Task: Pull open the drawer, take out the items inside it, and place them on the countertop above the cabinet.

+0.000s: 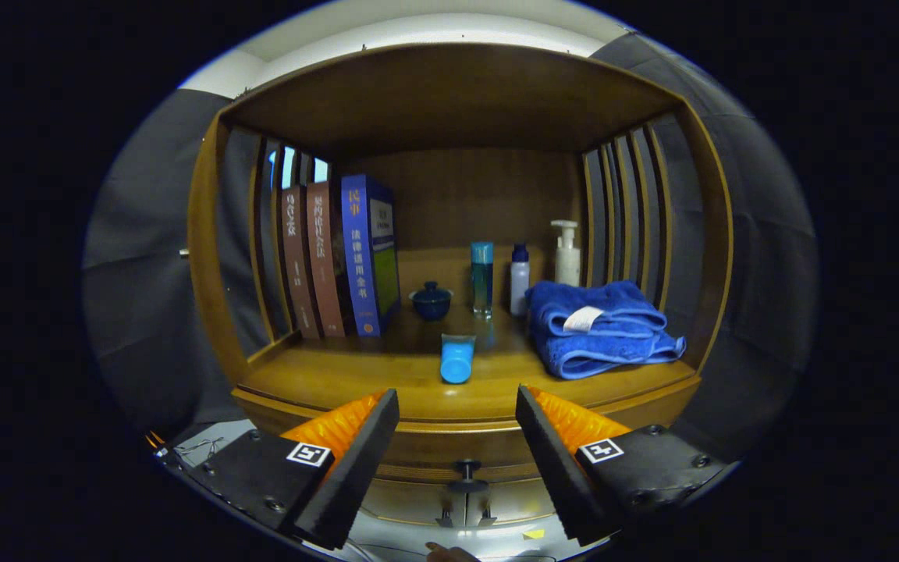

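Beyond the fingers and off to their left, a blue book (360,254) carries pale Chinese characters down its spine, too soft to read with certainty. Beside it, two brown books (310,261) show vertical characters, just as blurred. The white tag (582,318) on the blue towel (602,332) gives nothing legible. The gripper (457,402), fingers spread wide, wears a square black-and-white marker (308,453) on each side.

Home-style booth: bookshelf cabinet (449,390), toiletries.
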Demonstrator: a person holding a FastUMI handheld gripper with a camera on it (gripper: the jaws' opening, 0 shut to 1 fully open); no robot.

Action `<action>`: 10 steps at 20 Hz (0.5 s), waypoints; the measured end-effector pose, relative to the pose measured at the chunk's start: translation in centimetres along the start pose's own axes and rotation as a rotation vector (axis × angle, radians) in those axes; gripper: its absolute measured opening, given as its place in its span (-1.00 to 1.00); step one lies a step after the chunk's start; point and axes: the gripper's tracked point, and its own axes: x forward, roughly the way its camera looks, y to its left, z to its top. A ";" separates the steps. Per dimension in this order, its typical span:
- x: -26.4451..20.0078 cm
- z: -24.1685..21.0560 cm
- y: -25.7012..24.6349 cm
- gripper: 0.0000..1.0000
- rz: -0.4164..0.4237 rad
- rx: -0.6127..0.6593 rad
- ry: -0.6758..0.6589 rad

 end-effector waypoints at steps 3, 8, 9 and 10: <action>-2.8 4.3 0.4 0.99 0.003 -0.007 -0.079; -7.0 10.4 1.6 0.98 0.019 -0.016 -0.176; -7.7 11.1 1.7 0.99 0.024 -0.013 -0.181; -8.3 11.6 1.9 0.98 0.030 -0.012 -0.189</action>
